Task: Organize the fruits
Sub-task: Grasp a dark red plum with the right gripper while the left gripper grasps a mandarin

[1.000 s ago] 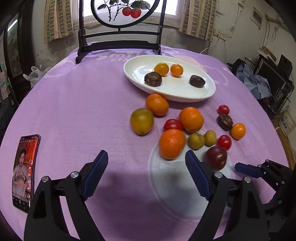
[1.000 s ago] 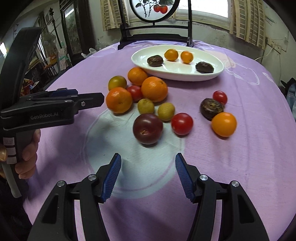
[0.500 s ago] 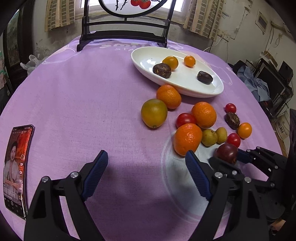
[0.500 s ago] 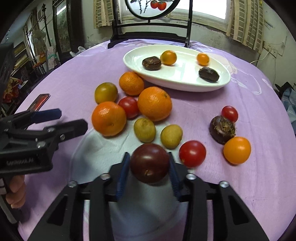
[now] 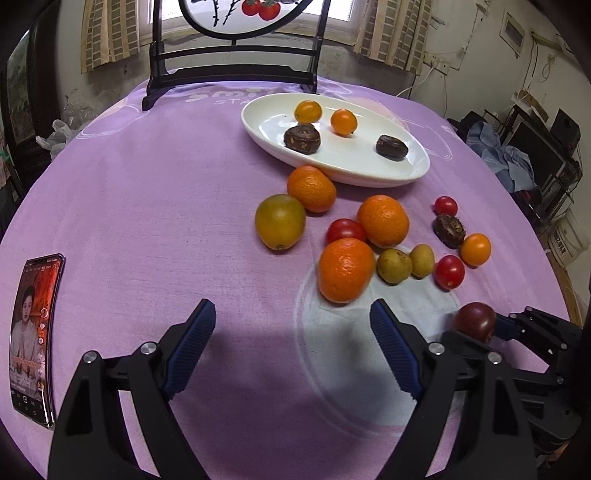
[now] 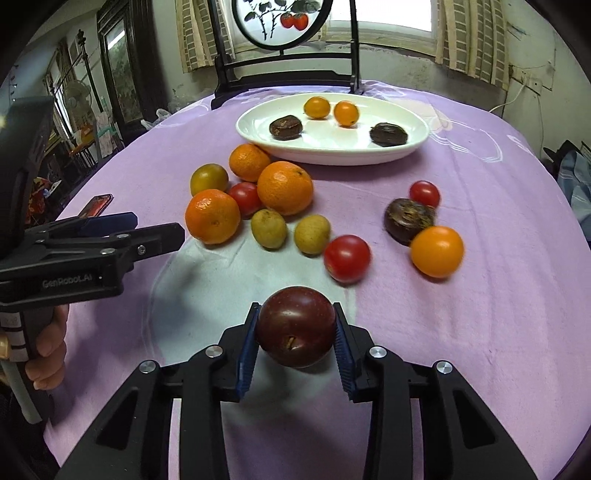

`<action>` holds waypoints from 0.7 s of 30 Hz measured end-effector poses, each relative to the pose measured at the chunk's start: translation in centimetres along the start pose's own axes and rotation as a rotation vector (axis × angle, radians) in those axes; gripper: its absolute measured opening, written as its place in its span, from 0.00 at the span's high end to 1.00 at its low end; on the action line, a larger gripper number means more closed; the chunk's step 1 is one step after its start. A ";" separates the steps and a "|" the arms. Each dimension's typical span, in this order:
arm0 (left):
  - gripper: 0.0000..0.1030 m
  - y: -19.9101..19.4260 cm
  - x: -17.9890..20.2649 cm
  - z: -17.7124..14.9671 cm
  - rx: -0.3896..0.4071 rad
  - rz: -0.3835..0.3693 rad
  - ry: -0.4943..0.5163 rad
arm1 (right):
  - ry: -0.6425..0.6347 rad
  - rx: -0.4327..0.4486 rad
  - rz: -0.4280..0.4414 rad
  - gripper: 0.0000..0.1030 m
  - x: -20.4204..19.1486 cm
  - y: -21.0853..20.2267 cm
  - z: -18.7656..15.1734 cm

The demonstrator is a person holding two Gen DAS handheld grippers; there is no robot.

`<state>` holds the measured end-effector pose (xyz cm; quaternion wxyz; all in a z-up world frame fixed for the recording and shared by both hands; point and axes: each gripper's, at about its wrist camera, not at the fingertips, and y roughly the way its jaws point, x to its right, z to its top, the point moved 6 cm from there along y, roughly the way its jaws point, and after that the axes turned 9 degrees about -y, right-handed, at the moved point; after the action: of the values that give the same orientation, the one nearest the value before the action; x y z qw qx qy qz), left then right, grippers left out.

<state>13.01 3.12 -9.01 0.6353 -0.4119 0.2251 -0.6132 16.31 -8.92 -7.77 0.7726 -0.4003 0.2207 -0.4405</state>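
Note:
My right gripper [image 6: 295,330] is shut on a dark red plum [image 6: 295,326] and holds it above the purple cloth; the plum [image 5: 474,320] also shows at the right of the left wrist view. My left gripper [image 5: 291,325] is open and empty, just short of the nearest orange [image 5: 345,269]. A cluster of oranges, red tomatoes [image 6: 347,257], small green fruits [image 6: 269,228] and a dark brown fruit [image 6: 406,219] lies on the cloth. The white oval plate [image 6: 406,149] behind holds two small orange fruits and two dark brown ones.
A phone [image 5: 31,332] with a lit screen lies at the left of the table. A dark wooden stand with a round painted panel [image 6: 284,22] stands at the table's far edge. The left gripper's body [image 6: 92,247] reaches in from the left of the right wrist view.
My right gripper closed on the dark red plum and lifted it off the cloth toward me. The left gripper stayed open and drifted slightly.

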 end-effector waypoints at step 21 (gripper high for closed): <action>0.62 4.4 3.9 1.0 -0.044 0.077 0.117 | 0.051 0.051 0.049 0.63 3.0 -2.5 -2.4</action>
<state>16.92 -0.78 -11.12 0.6350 -0.3804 0.2907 -0.6062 14.95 -13.24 -7.10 0.7872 -0.3635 0.2389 -0.4371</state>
